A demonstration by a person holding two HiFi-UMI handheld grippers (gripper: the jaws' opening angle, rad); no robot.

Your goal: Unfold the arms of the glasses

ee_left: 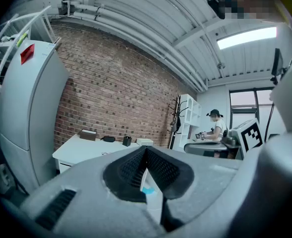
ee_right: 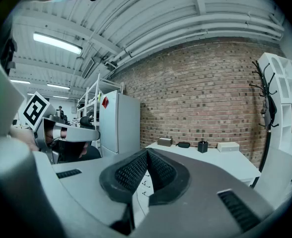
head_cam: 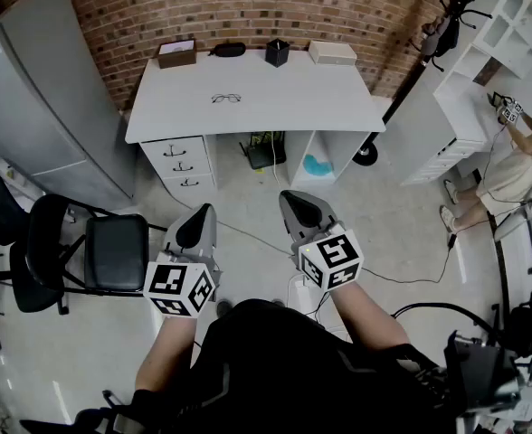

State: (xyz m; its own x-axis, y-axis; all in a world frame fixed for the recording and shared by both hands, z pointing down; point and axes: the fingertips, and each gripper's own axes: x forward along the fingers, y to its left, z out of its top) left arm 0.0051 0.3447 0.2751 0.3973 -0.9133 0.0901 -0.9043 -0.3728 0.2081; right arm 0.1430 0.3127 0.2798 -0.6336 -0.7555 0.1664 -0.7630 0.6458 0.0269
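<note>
On the far white desk [head_cam: 275, 98] the glasses [head_cam: 226, 99] lie, well apart from my left gripper [head_cam: 201, 217] and right gripper [head_cam: 295, 204], both clenched on nothing. Along its back edge: brown box [head_cam: 176, 53], black case [head_cam: 229, 50], dark cup [head_cam: 277, 52], white box [head_cam: 332, 52]. A black chair [head_cam: 112, 253] stands near-left.

White desk [head_cam: 338, 107], against the brick wall; three drawers [head_cam: 180, 161] under its left end, open compartments under its right.

On the top:
- Brown box [head_cam: 176, 53], back left corner.
- Black case [head_cam: 229, 50], back edge, just right of the brown box.
- Black cup [head_cam: 278, 52], back edge, near the middle.
- Pale flat box [head_cam: 332, 52], back right.
- Glasses [head_cam: 226, 99], thin dark frame, lying alone left of centre, well apart from the back row; arms too small to make out.
</note>
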